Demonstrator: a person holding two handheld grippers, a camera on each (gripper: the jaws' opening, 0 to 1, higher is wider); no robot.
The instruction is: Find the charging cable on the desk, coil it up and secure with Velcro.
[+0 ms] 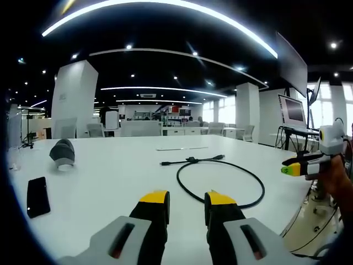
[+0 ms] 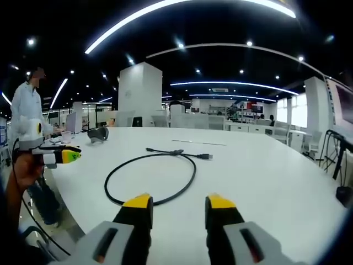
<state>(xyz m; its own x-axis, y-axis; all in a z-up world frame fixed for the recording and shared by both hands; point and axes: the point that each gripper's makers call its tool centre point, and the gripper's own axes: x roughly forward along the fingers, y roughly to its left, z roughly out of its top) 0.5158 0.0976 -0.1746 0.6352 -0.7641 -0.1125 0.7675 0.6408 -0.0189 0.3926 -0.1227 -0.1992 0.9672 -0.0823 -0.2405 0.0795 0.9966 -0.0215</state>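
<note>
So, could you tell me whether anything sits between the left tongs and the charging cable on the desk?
Nothing visible does. Bare white desk lies between the open left tongs and the black charging cable. The phone and the grey object lie well off to the side.

White desk (image 1: 110, 171) seen in an open office, black phone (image 1: 38, 196) laid flat near its edge, grey rounded object (image 1: 62, 152) set beyond it, monitor (image 1: 293, 110) mounted on a stand, person in white (image 2: 25, 107) seen standing beside the desk
</note>
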